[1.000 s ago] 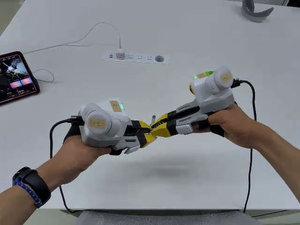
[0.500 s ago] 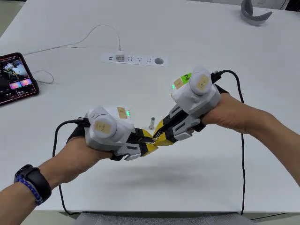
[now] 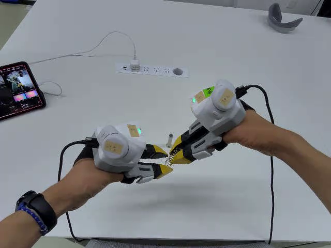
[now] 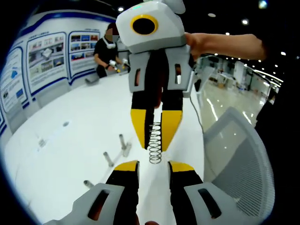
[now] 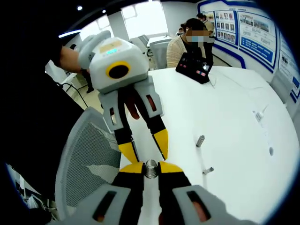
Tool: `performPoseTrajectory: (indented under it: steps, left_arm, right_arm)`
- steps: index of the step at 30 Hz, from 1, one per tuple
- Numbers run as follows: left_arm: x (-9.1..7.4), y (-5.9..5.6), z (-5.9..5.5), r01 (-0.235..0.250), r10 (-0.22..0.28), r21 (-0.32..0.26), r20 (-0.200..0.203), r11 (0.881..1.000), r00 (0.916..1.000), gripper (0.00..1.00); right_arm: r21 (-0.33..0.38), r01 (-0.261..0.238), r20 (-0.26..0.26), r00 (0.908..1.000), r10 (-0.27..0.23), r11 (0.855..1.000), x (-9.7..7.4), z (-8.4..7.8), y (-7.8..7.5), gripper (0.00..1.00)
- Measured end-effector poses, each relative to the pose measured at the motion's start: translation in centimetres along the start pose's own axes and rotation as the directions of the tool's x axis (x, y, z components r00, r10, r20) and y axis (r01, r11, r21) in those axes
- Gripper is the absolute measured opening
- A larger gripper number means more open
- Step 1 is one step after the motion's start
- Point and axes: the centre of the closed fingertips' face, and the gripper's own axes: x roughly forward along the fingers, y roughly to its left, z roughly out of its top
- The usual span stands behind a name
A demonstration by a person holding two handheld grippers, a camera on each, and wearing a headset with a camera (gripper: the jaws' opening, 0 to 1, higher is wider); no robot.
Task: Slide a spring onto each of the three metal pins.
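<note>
The spring [image 4: 155,140] is off the table, pinched between the yellow jaw tips of the right gripper [image 3: 175,154]. The jaws are pressed together on its upper coils. Its long axis runs on along those jaws, and its free end pokes out past the tips toward the left gripper [image 4: 153,165]. The left gripper's jaws stand spread, with the spring's end just short of the gap between them but not touching either one. Seen end-on from the right gripper view, the coil sits square in the grip.

The nearest pin [image 3: 169,139] stands upright on the white table [image 3: 217,46], just on the far side of the two sets of tips. It is closer to the right gripper than to the left. The spring lies tilted across that pin's axis rather than in line with it, so my judgement is that it must be turned upright over the pin before it can slide on.

Counted: one spring and two grippers. The right gripper view shows two pins, one standing and one lying. The left gripper view shows four small metal pieces, and I cannot tell pins from springs among them.

Farther off lie a power strip [image 3: 151,68] and, at the left, a tablet [image 3: 18,90].
</note>
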Motion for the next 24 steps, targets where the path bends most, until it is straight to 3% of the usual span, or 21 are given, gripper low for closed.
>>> performPoseTrajectory:
  steps: [6, 18, 24]
  left_arm:
    - [-0.9, 0.7, -1.5, -0.043, 0.042, -0.039, -0.011, 0.998, 0.9990, 0.30]
    - [-2.6, 2.8, -2.6, -0.125, 0.125, -0.112, 0.000, 0.986, 0.9921, 0.34]
    - [-3.4, 3.5, -3.4, -0.160, 0.161, -0.144, -0.005, 0.977, 0.9869, 0.37]
  right_arm:
    - [0.019, 0.016, -0.001, 0.9999, -0.016, 1.000, -0.3, -0.7, -0.3, 0.12]
    - [0.039, 0.027, -0.016, 0.9995, -0.027, 0.999, -0.4, -1.4, -0.4, 0.12]
    - [0.049, 0.043, -0.024, 0.9989, -0.041, 0.998, -0.5, -1.8, -1.2, 0.12]
